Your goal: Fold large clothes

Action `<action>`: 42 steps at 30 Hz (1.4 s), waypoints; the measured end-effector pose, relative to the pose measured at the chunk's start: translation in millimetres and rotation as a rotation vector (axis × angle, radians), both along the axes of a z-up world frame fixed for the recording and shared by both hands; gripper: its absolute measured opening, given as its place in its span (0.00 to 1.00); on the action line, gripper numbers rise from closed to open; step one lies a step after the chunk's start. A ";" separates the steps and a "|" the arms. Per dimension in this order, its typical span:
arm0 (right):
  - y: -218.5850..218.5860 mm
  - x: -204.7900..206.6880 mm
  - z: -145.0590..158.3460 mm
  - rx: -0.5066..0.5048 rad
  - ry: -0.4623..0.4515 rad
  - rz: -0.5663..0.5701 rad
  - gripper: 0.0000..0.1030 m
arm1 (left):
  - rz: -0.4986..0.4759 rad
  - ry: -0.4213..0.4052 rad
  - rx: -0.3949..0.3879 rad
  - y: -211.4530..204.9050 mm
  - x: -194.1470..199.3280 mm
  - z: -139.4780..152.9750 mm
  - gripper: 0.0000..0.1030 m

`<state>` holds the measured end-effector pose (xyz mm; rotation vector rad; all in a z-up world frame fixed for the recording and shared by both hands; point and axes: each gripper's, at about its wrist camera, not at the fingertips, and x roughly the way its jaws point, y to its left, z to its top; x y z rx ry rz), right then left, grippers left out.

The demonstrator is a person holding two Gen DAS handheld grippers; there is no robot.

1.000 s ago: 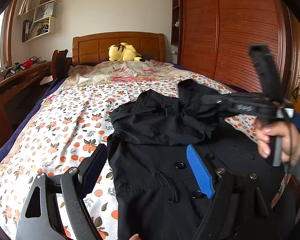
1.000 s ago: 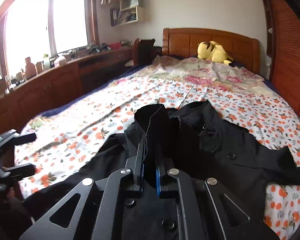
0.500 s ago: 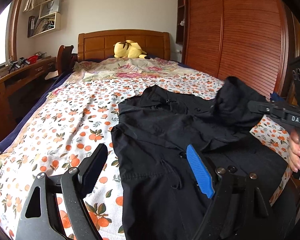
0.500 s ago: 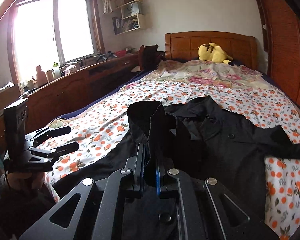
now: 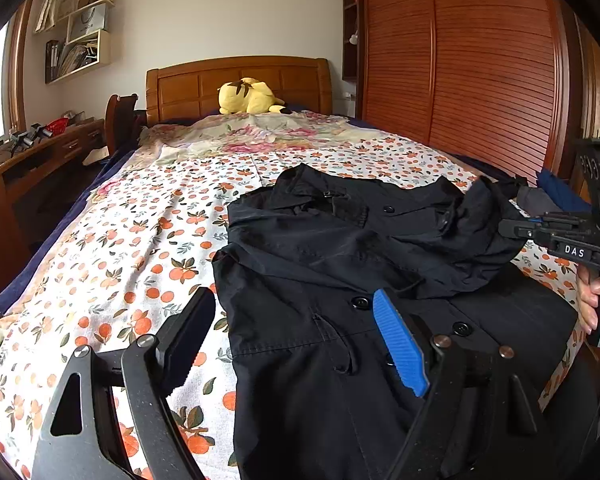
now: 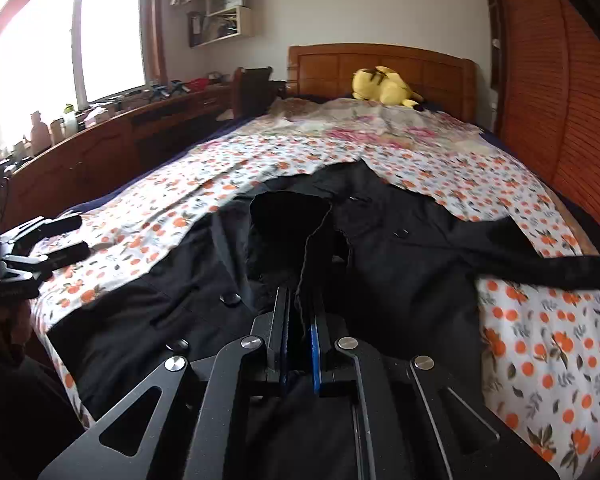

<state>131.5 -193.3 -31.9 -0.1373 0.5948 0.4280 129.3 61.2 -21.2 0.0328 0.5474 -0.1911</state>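
A black buttoned coat (image 5: 320, 260) lies spread on the orange-print bedsheet (image 5: 120, 248). My left gripper (image 5: 296, 320) hovers open over the coat's left edge, one finger above the sheet and the blue-padded finger (image 5: 396, 344) above the buttons, with nothing between them. At the right edge of the left wrist view, my right gripper (image 5: 512, 230) is shut on the coat's bunched sleeve end (image 5: 480, 216), held in a hand (image 5: 592, 304). In the right wrist view the sleeve cuff (image 6: 288, 220) rises from the shut right gripper (image 6: 300, 300) over the coat (image 6: 400, 264). The left gripper (image 6: 60, 236) shows open at far left.
A yellow plush toy (image 5: 250, 96) rests by the wooden headboard (image 5: 236, 80). A slatted wooden wardrobe (image 5: 480, 80) runs along the bed's right side. A long desk (image 6: 100, 136) with clutter and a chair (image 6: 252, 88) stand on the window side. A flowered blanket (image 5: 260, 132) covers the bed's far end.
The right gripper has carried the sleeve end rightward across the coat toward the bed's right edge, uncovering the collar and chest. The left gripper stays open over the same spot.
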 end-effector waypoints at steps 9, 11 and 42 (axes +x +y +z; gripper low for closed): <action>-10.2 -14.0 0.7 -0.059 0.065 -0.080 0.08 | -0.014 -0.006 -0.020 -9.6 1.0 4.1 0.80; -17.0 -16.0 -0.8 -0.065 0.079 -0.097 0.08 | -0.024 -0.006 -0.021 -15.1 1.7 4.2 0.80; -42.2 53.2 -61.6 -0.074 0.383 -0.110 0.45 | -0.101 0.043 0.007 -57.8 9.8 -9.5 0.79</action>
